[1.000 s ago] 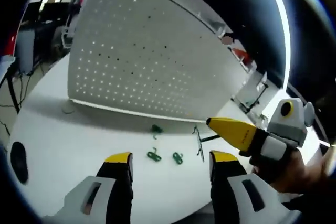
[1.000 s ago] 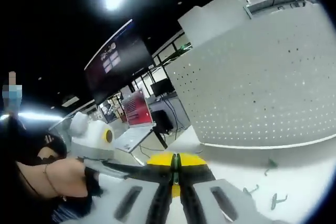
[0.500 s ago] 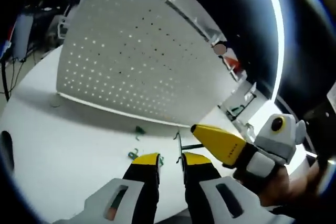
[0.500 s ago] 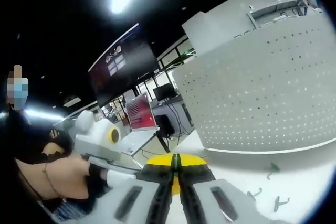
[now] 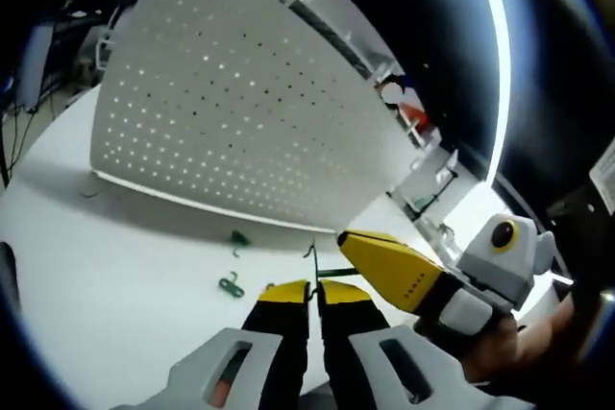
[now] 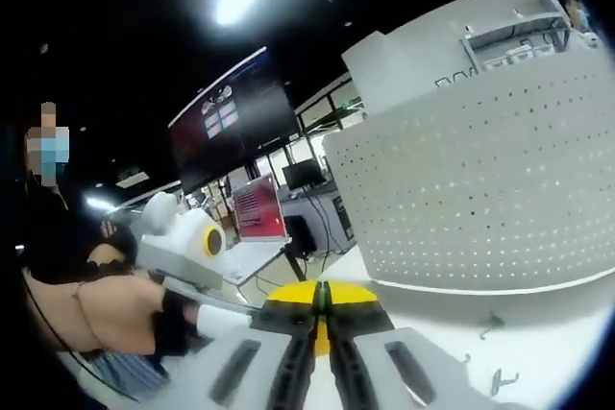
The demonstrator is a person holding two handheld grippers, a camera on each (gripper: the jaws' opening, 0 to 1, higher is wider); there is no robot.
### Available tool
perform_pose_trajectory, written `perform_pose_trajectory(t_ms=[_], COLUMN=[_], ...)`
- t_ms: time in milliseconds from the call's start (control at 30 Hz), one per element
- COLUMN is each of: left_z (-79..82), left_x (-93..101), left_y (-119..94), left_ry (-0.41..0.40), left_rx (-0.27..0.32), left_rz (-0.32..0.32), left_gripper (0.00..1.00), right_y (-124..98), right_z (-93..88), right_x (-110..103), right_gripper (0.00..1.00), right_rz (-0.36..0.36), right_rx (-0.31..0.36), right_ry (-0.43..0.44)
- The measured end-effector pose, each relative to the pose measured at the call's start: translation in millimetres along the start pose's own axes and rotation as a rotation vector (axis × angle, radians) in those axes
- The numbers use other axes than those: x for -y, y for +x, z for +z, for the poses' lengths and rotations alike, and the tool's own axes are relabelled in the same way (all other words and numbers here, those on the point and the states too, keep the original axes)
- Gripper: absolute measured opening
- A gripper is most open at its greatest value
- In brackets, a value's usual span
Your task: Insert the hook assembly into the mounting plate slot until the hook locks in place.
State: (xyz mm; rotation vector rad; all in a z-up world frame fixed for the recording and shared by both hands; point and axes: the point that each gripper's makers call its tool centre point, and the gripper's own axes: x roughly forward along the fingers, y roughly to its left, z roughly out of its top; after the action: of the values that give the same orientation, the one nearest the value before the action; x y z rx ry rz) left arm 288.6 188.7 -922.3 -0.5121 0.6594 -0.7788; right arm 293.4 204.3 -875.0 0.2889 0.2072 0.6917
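— Where do the tongs stand?

— In the left gripper view the left gripper [image 5: 309, 287] has its yellow-tipped jaws drawn together, only a thin slit between them. A thin dark wire piece [image 5: 311, 258] rises just past the tips; I cannot tell whether the jaws pinch it. The right gripper [image 5: 348, 237] comes in from the right, its yellow jaws pressed together into one wedge, held by a hand [image 5: 519, 352].

— And in the right gripper view?

— There the right gripper [image 6: 322, 287] is closed too, jaws meeting along a dark seam with nothing seen between them. The other gripper's white body with a yellow disc [image 6: 192, 237] sits at the left, beside a person's arm [image 6: 106, 309].

— Where are the hooks and the plate?

— The pegboard [image 5: 231, 103] stands upright on the white table [image 5: 106, 285], a pale panel dotted with rows of holes. Small green hooks lie loose on the table in front of it: one [image 5: 236, 238] near the board's foot, another [image 5: 231, 286] closer to the left jaws. In the right gripper view the pegboard [image 6: 480, 189] is at the right, with two small hooks [image 6: 490, 324] on the table below it.

— Any writing to read?

— A dark screen [image 6: 231, 132] with small pink and white panels hangs behind, and a red laptop screen [image 6: 258, 210] stands under it; the text on both is too small to read.
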Motion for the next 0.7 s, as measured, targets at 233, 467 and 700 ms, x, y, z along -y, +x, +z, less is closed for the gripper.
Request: perform_pose_trajectory(t_ms=[233, 467, 700], left_z=[13.6, 29.4, 44.0], left_x=[5.5, -0.6, -3.2], left_y=[-3, -11, -23], left_ry=[0.065, 0.171, 0.282], left_rx=[0.039, 0.083, 0.133], left_rz=[0.001, 0.072, 0.132], left_gripper=[0.01, 0.01, 0.01], right_y=[0, -4, -5], right_z=[15.6, 36.1, 26.9], right_x=[0, 6, -7], right_gripper=[0.01, 0.11, 0.13], right_rz=[0.01, 0.042, 0.089], right_rx=[0.011, 0.018, -0.044], right_ry=[0.061, 0.179, 0.213])
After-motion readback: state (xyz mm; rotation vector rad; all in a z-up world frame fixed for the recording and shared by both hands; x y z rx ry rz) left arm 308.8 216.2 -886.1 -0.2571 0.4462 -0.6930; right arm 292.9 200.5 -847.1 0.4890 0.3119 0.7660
